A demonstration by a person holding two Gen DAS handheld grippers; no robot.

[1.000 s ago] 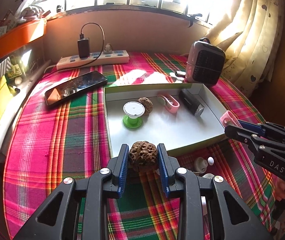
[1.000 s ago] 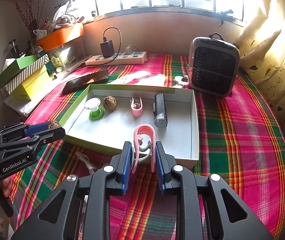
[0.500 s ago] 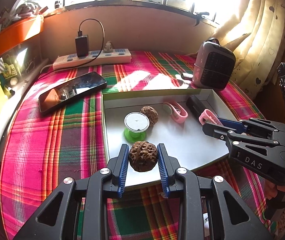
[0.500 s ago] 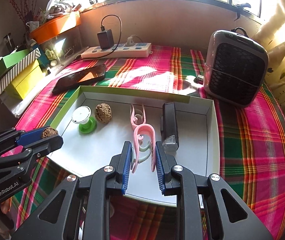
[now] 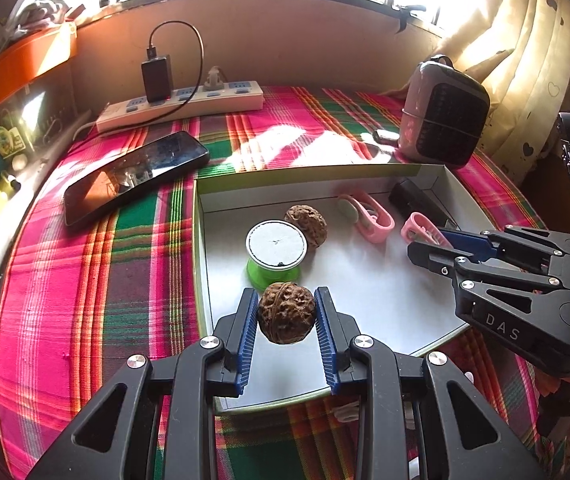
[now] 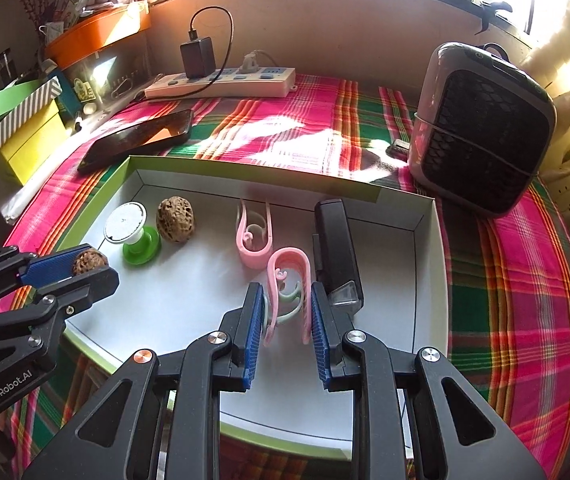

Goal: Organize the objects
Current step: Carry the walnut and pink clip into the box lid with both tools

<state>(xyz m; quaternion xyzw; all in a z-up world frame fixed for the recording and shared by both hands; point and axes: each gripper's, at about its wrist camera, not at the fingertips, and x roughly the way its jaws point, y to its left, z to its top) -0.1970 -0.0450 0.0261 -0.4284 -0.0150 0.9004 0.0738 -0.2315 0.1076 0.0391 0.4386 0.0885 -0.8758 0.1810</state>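
Observation:
My left gripper (image 5: pixel 287 314) is shut on a brown walnut (image 5: pixel 287 313), held over the near left part of the white tray (image 5: pixel 365 288), just in front of a green spool (image 5: pixel 276 252). A second walnut (image 5: pixel 307 225) lies in the tray behind the spool. In the right wrist view my right gripper (image 6: pixel 288 312) is shut on a pink clip (image 6: pixel 289 276), above the tray floor (image 6: pixel 189 300) beside a black stapler (image 6: pixel 335 250). Another pink clip (image 6: pixel 253 236) lies in the tray. Each gripper shows in the other's view: the right gripper (image 5: pixel 431 242) and the left gripper (image 6: pixel 85 266).
The tray sits on a pink and green plaid cloth (image 5: pixel 85 280). A phone (image 5: pixel 135 174) lies to its left, a power strip (image 5: pixel 181 106) with a charger at the back, a small heater (image 5: pixel 443 116) at the back right. Boxes (image 6: pixel 25 136) stack at the far left.
Both grippers have moved forward and down, from the tray's near edge to over its inside, each carrying its object. Neither grip has changed.

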